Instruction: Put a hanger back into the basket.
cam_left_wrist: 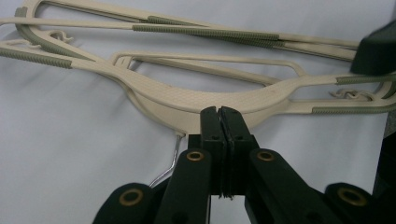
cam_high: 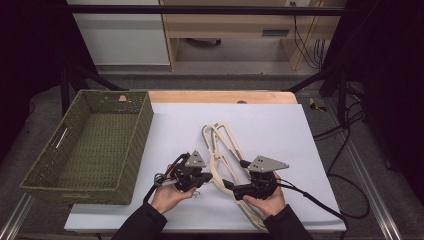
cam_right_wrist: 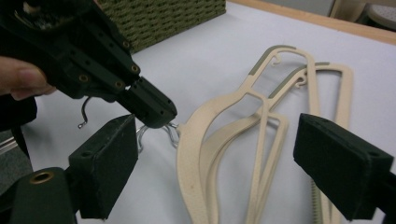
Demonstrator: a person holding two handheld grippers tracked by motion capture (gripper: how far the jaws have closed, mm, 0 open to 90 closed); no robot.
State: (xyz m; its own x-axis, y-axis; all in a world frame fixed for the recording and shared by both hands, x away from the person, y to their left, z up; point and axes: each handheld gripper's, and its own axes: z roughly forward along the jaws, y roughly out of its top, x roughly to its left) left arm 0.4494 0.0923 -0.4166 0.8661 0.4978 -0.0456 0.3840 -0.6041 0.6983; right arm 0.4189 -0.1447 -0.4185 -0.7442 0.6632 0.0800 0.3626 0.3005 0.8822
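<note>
Beige hangers [cam_high: 223, 150] piled mid-desk [cam_high: 280, 125], lower ends hidden under hands. Left tongs [cam_left_wrist: 219, 114] clenched at top hanger's neck; grip on it hard to make out. Right tongs [cam_right_wrist: 215, 172] released, straddling hangers. Wire hook [cam_right_wrist: 84, 114] partly hidden.

On the bench [cam_high: 270, 97] lies a sheet [cam_high: 280, 130] that covers most of its top. A basket [cam_high: 90, 145] stands on the left part of the bench, its right wall overlapping the sheet's left edge. Right of the basket, in the middle of the sheet, lie the hangers [cam_high: 222, 145], stacked on one another and running from the far middle toward the near edge. At the near side, the left hand-held gripper [cam_high: 197, 180] sits just left of the hangers, at their hooks [cam_left_wrist: 170, 163]. The right hand-held gripper [cam_high: 235, 189] sits just right of it, over the near part of the hangers. Behind the bench, on the floor, stands a cabinet [cam_high: 225, 25].
</note>
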